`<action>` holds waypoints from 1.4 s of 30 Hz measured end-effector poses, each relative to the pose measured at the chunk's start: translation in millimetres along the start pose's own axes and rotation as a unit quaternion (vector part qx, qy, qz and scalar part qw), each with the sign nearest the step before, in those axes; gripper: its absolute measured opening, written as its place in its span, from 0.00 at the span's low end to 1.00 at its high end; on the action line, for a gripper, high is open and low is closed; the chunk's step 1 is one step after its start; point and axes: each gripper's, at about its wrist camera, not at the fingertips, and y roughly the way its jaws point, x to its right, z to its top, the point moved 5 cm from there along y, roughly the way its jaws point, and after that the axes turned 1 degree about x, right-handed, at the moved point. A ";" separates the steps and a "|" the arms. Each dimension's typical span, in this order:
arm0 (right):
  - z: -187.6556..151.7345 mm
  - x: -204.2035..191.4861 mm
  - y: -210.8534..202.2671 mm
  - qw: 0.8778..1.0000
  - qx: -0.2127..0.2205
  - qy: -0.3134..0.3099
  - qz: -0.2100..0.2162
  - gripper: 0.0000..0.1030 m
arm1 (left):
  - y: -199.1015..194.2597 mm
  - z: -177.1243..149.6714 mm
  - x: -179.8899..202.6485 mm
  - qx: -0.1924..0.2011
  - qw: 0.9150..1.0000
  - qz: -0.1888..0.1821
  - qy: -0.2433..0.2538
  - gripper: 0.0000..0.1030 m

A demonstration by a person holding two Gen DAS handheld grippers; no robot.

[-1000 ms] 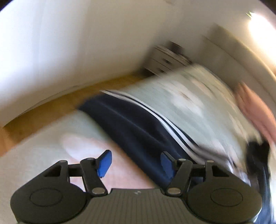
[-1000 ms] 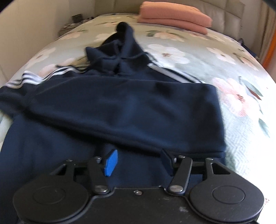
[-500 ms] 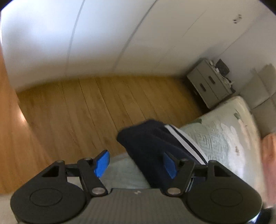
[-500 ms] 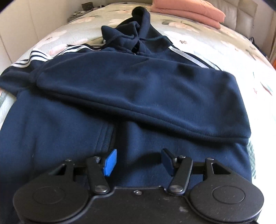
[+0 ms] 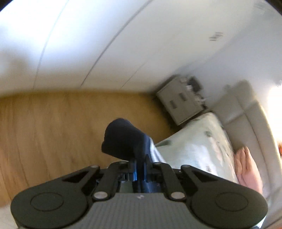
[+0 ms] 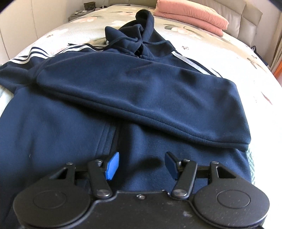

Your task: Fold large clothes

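Now the left tool clamps the hoodie's sleeve cuff; the right tool hangs apart above its front.

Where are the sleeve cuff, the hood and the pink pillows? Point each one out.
sleeve cuff point(image 5: 123, 139): left wrist view, dark end sticking out past the gripper.
hood point(image 6: 142, 22): right wrist view, bunched top.
pink pillows point(image 6: 190, 15): right wrist view, top pillow's face.

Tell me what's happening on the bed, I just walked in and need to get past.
A person is folding a navy hoodie on the floral bedspread, a gripper in each hand. One sleeve already lies across the chest. The left gripper has just closed on the other sleeve's cuff at the bed's edge. The right gripper hangs open above the hoodie's lower front.
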 end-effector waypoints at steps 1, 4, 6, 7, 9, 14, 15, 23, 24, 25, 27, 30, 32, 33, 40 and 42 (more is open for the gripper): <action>0.3 -0.4 -3.2 1.000 0.004 -0.003 -0.004 0.68 | -11.4 0.5 14.3 0.008 1.000 -0.014 0.022 0.07; 1.7 -0.9 -19.5 0.999 0.027 -0.013 -0.017 0.68 | -53.0 -7.9 69.4 0.041 0.991 -0.048 0.116 0.07; 3.1 0.0 -33.5 0.999 0.042 -0.016 -0.020 0.68 | -78.7 -20.9 109.0 0.061 0.979 -0.073 0.179 0.07; 3.8 0.9 -41.6 0.998 0.051 -0.016 -0.021 0.68 | -94.8 -32.5 132.6 0.071 0.970 -0.090 0.215 0.07; 5.1 3.6 -54.9 0.998 0.062 -0.013 -0.021 0.68 | -123.4 -58.9 172.6 0.082 0.951 -0.122 0.271 0.07; 2.9 14.5 -77.3 0.997 0.080 0.008 -0.007 0.68 | -189.0 -158.6 261.9 0.062 0.897 -0.243 0.363 0.08; 3.1 16.8 -78.2 0.997 0.080 0.014 -0.003 0.68 | -199.0 -183.7 276.5 0.048 0.886 -0.269 0.375 0.08; 17.9 36.6 -72.4 0.993 0.070 0.077 0.063 0.70 | -189.9 -383.9 310.9 -0.092 0.804 -0.292 0.509 0.58; 22.4 39.7 -68.9 0.991 0.068 0.086 0.072 0.71 | -184.5 -398.3 303.9 -0.100 0.799 -0.276 0.525 0.56; 27.7 43.7 -64.2 0.989 0.066 0.099 0.082 0.72 | -181.7 -404.7 294.5 -0.099 0.797 -0.265 0.534 0.55; 36.8 49.3 -54.0 0.985 0.063 0.124 0.102 0.74 | -177.4 -408.5 279.3 -0.115 0.795 -0.252 0.540 0.55; 53.5 55.0 -26.7 0.969 0.045 0.188 0.153 0.77 | -178.0 -399.4 253.6 -0.115 0.793 -0.234 0.551 0.55; 67.1 52.6 -4.3 0.949 0.027 0.236 0.208 0.77 | -166.9 -381.8 247.3 -0.115 0.794 -0.215 0.556 0.55; 73.1 51.1 4.6 0.940 0.021 0.253 0.227 0.77 | -162.2 -376.5 243.4 -0.117 0.795 -0.208 0.557 0.55; 107.3 28.5 53.5 0.921 -0.007 0.297 0.252 0.77 | -161.4 -340.9 236.4 -0.133 0.805 -0.197 0.544 0.55; 107.6 22.3 62.2 0.918 -0.016 0.295 0.263 0.77 | -161.2 -342.5 236.9 -0.130 0.801 -0.200 0.549 0.55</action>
